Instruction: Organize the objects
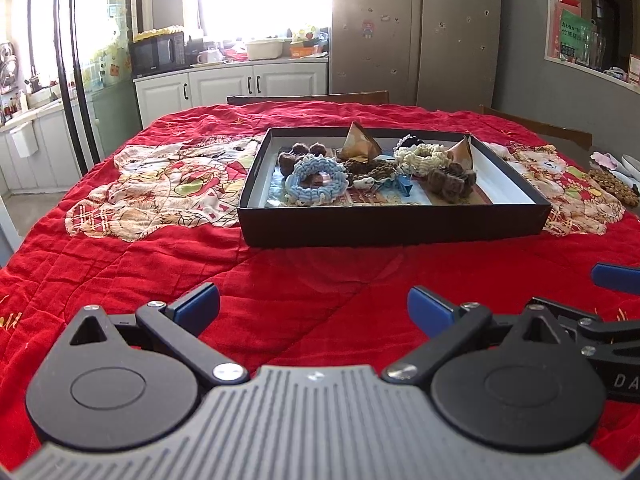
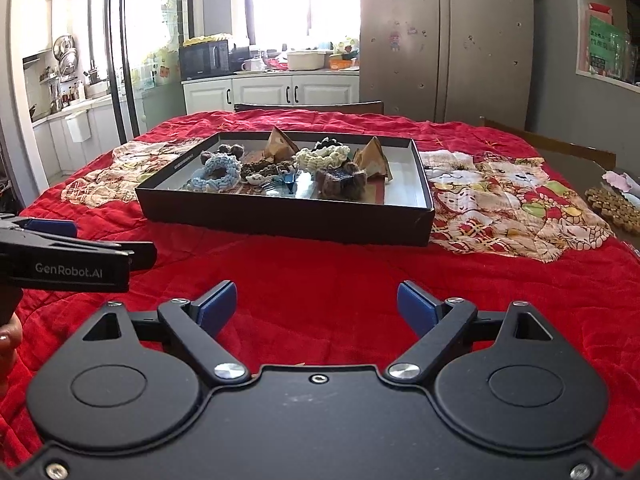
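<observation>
Both the left tool (image 1: 314, 306) and right tool (image 2: 316, 304) gape wide, empty. Rectangular black cardboard tray (image 1: 392, 226) of crocheted scrunchies (image 1: 316, 180) sits mid-bench on quilted red cloth (image 1: 120, 264).

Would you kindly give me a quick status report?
Left gripper and right gripper open, empty, short of tray. Scrunchies in tray. Nothing in the way.

Home kitchen, microwave (image 1: 158, 53), white cabinets (image 1: 256, 84), magnet-dotted fridge (image 1: 416, 28)
</observation>
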Demonstrator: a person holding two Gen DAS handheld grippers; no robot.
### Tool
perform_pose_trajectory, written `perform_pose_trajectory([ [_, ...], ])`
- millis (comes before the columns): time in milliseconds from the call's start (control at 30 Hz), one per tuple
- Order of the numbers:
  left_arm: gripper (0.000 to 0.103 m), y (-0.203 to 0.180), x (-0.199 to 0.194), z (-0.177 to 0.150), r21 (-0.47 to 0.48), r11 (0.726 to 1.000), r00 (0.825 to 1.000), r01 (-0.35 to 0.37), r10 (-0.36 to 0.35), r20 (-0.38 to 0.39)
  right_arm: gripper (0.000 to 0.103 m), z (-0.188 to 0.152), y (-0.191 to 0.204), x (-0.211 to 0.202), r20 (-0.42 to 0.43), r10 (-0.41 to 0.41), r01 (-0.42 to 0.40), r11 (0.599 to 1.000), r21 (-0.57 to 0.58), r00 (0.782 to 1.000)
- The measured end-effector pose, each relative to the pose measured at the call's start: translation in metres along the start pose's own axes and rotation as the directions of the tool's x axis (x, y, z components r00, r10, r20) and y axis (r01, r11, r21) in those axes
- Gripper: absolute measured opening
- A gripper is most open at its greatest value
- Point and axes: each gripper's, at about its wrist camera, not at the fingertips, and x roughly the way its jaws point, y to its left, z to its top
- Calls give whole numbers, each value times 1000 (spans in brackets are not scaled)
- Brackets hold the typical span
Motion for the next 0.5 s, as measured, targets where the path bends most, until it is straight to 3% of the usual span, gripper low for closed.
perform_pose_trajectory([
  [500, 103, -1, -1, -2, -1, 1000, 1000, 8, -8, -2, 87, -2, 3, 0, -3, 3, -3, 1000, 1, 1000],
])
